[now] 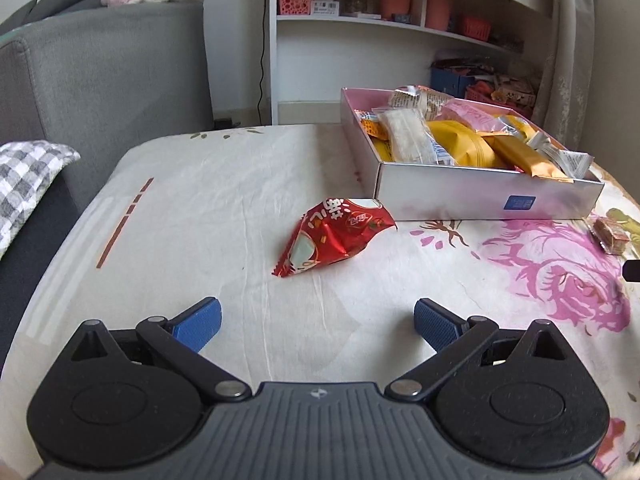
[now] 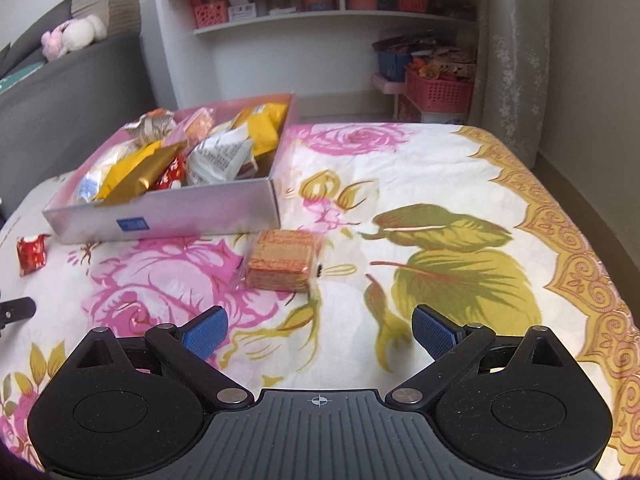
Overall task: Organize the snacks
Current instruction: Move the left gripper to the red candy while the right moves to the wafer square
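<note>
My left gripper [image 1: 318, 322] hangs released over the cloth-covered worktop [image 1: 192, 208], a red packet [image 1: 334, 240] lying ahead of it just short of the box [image 1: 480, 194] corner, bare cloth running left to the rounded edge by the sofa [image 1: 104, 80]. My right gripper [image 2: 320, 330] is released too, a wafer pack [image 2: 282, 260] ahead beside the box's near right corner. Open floral cloth runs right to the edge; shelves [image 2: 320, 16] stand behind.

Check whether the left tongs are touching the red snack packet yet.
Apart. In the left wrist view, bare tablecloth shows between the open left tongs and the red snack packet.
</note>
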A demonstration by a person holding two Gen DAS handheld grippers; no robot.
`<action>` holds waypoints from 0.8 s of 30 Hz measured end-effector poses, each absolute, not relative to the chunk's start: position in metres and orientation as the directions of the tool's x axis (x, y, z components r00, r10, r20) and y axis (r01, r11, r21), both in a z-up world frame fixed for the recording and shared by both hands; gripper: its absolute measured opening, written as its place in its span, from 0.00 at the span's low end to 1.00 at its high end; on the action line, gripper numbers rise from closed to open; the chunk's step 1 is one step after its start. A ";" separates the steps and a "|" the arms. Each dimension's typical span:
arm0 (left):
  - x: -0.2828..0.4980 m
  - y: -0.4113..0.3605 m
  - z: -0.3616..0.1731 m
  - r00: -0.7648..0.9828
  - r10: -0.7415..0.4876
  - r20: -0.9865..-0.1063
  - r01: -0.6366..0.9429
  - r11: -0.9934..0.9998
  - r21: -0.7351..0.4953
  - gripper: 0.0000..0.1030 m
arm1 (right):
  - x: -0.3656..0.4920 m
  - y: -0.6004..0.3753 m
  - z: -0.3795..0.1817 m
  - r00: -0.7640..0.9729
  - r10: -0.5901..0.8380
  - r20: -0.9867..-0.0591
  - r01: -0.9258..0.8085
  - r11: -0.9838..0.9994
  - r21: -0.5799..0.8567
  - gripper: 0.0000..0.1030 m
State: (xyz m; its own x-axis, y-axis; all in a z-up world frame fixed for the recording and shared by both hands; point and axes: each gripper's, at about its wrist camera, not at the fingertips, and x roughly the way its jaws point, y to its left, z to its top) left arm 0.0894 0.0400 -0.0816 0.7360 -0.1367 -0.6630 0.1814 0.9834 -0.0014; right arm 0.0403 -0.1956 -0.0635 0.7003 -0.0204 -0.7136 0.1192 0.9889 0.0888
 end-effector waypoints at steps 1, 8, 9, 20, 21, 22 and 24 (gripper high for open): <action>0.089 0.039 -0.082 0.741 -0.139 -0.657 0.187 0.982 0.003 1.00 | 0.043 -0.194 -0.065 0.696 -0.016 -0.718 0.114 0.990 0.088 0.97; 0.102 0.037 -0.081 0.748 -0.133 -0.650 0.175 0.984 0.001 1.00 | 0.058 -0.184 -0.072 0.711 -0.021 -0.703 0.087 0.994 0.058 1.00; 0.105 0.036 -0.082 0.749 -0.131 -0.650 0.174 0.985 0.002 1.00 | 0.060 -0.183 -0.072 0.712 -0.021 -0.702 0.088 0.994 0.059 1.00; 0.121 0.032 -0.076 0.760 -0.093 -0.643 0.113 0.994 -0.010 0.86 | 0.077 -0.182 -0.073 0.728 -0.035 -0.685 0.104 0.993 0.059 1.00; 0.120 0.031 -0.076 0.763 -0.091 -0.640 0.116 0.993 -0.004 0.83 | 0.078 -0.182 -0.073 0.729 -0.036 -0.684 0.105 0.993 0.060 1.00; 0.120 0.030 -0.075 0.764 -0.093 -0.638 0.122 0.993 0.002 0.77 | 0.079 -0.182 -0.074 0.729 -0.036 -0.684 0.104 0.993 0.060 1.00; 0.120 0.028 -0.074 0.766 -0.098 -0.635 0.134 0.991 0.009 0.70 | 0.081 -0.183 -0.074 0.729 -0.034 -0.683 0.102 0.993 0.060 1.00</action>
State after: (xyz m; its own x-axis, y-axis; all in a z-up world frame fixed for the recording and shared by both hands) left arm 0.1197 0.0279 -0.0739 0.7664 -0.0977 -0.6348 0.1336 0.9910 0.0088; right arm 0.0813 -0.1826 -0.0737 0.7292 -0.0340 -0.6835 0.1022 0.9930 0.0597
